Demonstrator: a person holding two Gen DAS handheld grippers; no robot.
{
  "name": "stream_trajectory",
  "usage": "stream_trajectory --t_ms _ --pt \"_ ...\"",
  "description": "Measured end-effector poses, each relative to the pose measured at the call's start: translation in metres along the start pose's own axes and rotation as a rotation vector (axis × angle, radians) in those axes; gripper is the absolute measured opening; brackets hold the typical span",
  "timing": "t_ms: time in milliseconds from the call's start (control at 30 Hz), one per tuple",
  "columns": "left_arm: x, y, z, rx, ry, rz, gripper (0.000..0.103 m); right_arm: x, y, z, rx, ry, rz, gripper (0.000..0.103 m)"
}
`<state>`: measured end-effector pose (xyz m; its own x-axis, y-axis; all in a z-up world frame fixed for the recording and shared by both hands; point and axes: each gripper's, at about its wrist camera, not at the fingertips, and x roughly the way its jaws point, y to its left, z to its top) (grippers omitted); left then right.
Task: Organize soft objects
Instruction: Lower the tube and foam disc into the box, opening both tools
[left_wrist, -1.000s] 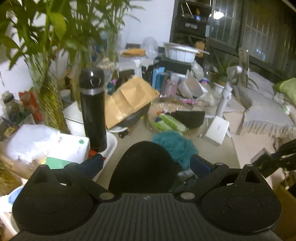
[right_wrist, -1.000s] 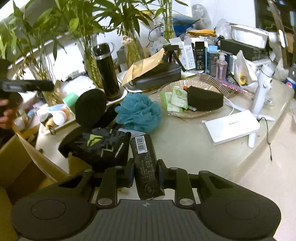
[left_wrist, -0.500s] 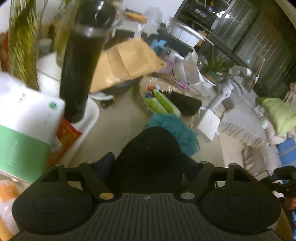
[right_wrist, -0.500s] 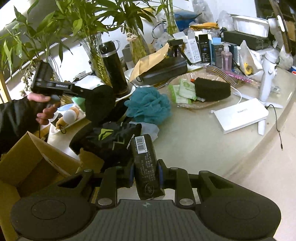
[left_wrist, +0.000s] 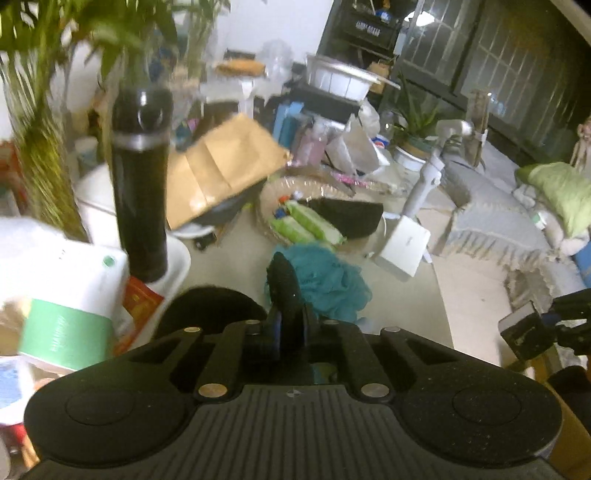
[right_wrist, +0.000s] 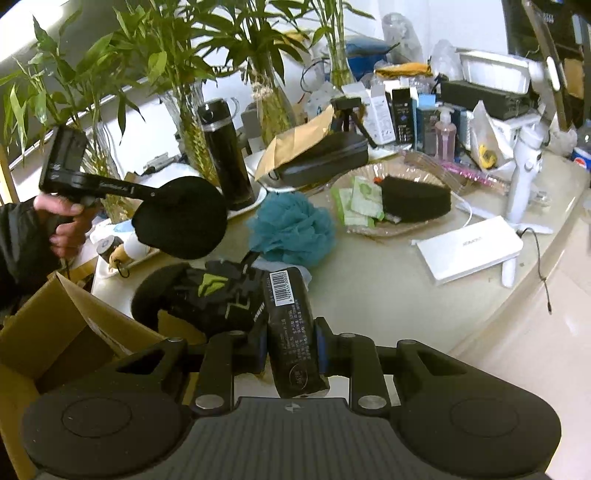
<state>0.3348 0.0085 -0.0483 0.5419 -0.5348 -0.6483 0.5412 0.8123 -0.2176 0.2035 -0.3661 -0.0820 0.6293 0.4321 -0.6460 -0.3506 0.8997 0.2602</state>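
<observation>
My left gripper (left_wrist: 290, 325) has its jaws closing on a black round soft pad (left_wrist: 284, 288), which stands edge-on between the pads. In the right wrist view the left gripper (right_wrist: 151, 192), in a person's hand, holds that pad (right_wrist: 181, 218) above the table's left end. My right gripper (right_wrist: 291, 343) is shut on a black wrapped packet with a barcode (right_wrist: 288, 317); the right gripper (left_wrist: 546, 321) also shows at the right in the left wrist view. A teal bath pouf (right_wrist: 291, 229) lies mid-table. A black-and-green cloth item (right_wrist: 207, 299) lies just beyond the packet.
An open cardboard box (right_wrist: 55, 332) stands at the lower left below the table edge. A glass dish (right_wrist: 369, 173) holds a black sponge wedge (right_wrist: 417, 199) and green packets. A black flask (right_wrist: 225, 155), vases with bamboo, a white power bank (right_wrist: 469, 251) and clutter fill the back.
The left jaws have come together on the black pad, which filled the wide gap before and now shows as a thin edge. The left view swung about. The right gripper kept still with its packet.
</observation>
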Motion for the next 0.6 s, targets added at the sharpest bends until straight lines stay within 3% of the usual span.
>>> stream_trajectory --t_ms 267,600 --pt "-0.056 -0.054 0.004 0.109 -0.084 0.118 0.010 -0.027 0.019 0.010 -0.019 -0.054 -0.014 0.028" --pt "-0.107 -0.110 -0.012 0.200 -0.094 0.206 0.010 -0.058 0.049 0.018 -0.032 -0.070 -0.007 0.028"
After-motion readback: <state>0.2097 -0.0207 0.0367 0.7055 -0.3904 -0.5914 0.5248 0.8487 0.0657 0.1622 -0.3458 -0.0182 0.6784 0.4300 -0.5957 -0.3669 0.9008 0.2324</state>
